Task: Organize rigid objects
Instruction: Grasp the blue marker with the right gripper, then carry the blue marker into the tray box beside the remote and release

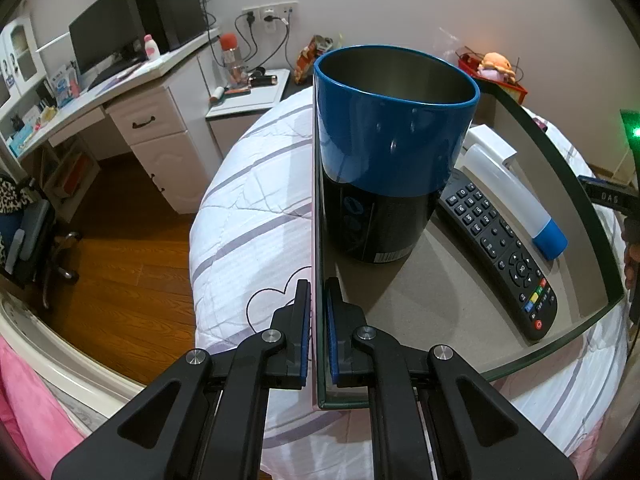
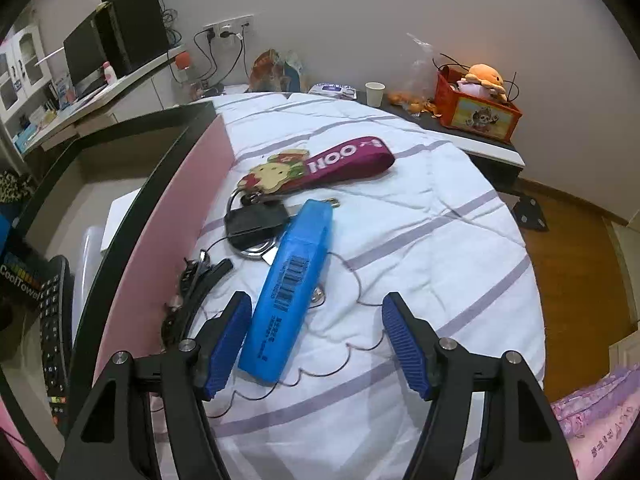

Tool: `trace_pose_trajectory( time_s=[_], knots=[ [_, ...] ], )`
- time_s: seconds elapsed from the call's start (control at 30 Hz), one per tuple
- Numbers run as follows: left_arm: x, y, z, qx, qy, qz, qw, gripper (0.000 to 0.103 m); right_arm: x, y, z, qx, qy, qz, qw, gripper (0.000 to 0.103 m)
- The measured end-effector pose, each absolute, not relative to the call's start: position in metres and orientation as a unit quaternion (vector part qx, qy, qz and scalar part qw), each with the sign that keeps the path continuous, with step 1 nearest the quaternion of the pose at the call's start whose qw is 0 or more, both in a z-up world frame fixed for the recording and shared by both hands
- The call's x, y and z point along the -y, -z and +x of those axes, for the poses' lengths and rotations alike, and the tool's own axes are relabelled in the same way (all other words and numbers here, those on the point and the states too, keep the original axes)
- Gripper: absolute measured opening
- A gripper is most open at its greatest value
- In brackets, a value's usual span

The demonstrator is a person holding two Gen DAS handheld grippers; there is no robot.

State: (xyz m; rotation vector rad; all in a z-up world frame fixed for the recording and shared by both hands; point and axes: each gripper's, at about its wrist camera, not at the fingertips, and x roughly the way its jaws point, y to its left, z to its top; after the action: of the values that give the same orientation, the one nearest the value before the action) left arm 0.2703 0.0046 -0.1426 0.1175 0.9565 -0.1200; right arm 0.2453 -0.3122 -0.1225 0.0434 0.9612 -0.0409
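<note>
Left wrist view. Left claw [image 1: 318,312]: clamped on the near wall of the box [image 1: 592,240], likely to steady it for loading. Landmark is that box, sitting on the bed [image 1: 248,200]. Inside it: blue-rimmed tin [image 1: 384,148], upright, open, against the gripped wall; black remote [image 1: 500,256] flat beside the tin; white tube with blue cap [image 1: 516,204] beyond the remote.

Right wrist view. Right claw [image 2: 316,344]: jaws apart, holding nothing, straddling the blue case [image 2: 292,292]. Case: translucent blue plastic, long, barcode label up, flat on the bed just outside the box wall [image 2: 180,208]; apparently next for loading. Beyond the case: key bunch with magenta strap [image 2: 320,164].
</note>
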Motion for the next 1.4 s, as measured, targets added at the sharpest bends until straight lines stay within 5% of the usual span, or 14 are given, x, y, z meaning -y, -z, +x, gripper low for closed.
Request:
trace_pose_trajectory(
  time_s=[0.23, 0.33, 0.4, 0.5, 1.4],
  knots=[
    [-0.005, 0.143, 0.271, -0.460, 0.059, 0.057, 0.884, 0.007, 0.307, 0.127, 0.255, -0.465, 0.001, 0.009, 0.885, 0.069],
    [-0.005, 0.143, 0.271, -0.460, 0.058, 0.057, 0.884, 0.007, 0.307, 0.129, 0.257, -0.466, -0.003, 0.005, 0.885, 0.055],
    [-0.006, 0.143, 0.271, -0.460, 0.059, 0.057, 0.884, 0.007, 0.310, 0.128, 0.256, -0.466, -0.010, 0.011, 0.885, 0.032],
    [-0.006, 0.143, 0.271, -0.460, 0.059, 0.057, 0.884, 0.007, 0.317, 0.127, 0.254, -0.468, -0.017, 0.024, 0.883, 0.026],
    [-0.004, 0.143, 0.272, -0.460, 0.060, 0.055, 0.884, 0.007, 0.250, 0.046, 0.228, -0.393, -0.069, -0.055, 0.915, 0.026]
  ],
)
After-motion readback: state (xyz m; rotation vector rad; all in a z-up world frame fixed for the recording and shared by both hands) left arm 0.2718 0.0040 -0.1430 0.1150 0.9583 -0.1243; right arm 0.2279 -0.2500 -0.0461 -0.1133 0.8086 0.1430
